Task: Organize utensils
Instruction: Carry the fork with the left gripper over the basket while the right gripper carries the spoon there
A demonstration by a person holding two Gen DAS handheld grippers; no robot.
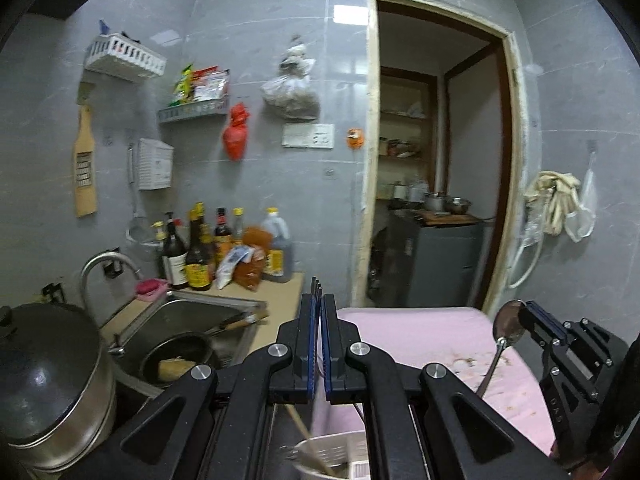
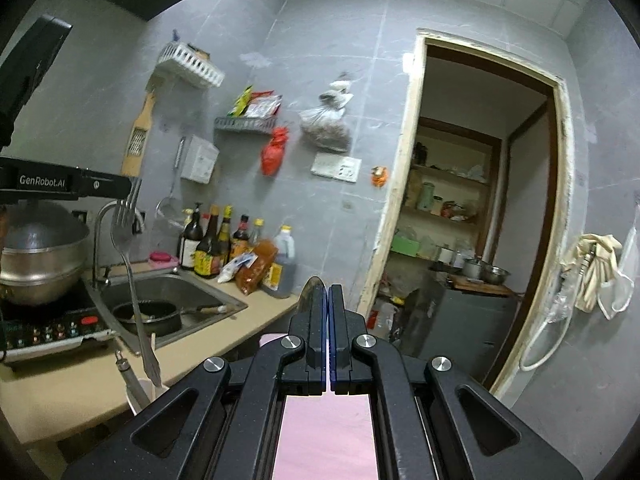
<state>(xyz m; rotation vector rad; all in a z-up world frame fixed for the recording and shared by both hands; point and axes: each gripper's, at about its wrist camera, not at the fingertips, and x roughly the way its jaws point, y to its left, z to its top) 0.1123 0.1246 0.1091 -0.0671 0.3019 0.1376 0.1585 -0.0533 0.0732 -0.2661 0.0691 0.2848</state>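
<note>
Above the utensil cup (image 1: 332, 456), left gripper (image 1: 319, 304) pinching fork (image 2: 128, 248), right gripper (image 2: 328, 292) pinching spoon (image 1: 505, 332); hanging handles likely to slip free.

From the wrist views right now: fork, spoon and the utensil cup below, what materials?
Fork, clamped in the left gripper: looks like polished steel, grey with bright glints on the handle. Spoon, clamped in the right gripper: likely the same, since its bowl mirrors the room. Utensil cup: pale and matte, perhaps translucent plastic; too blurred to be sure.
</note>
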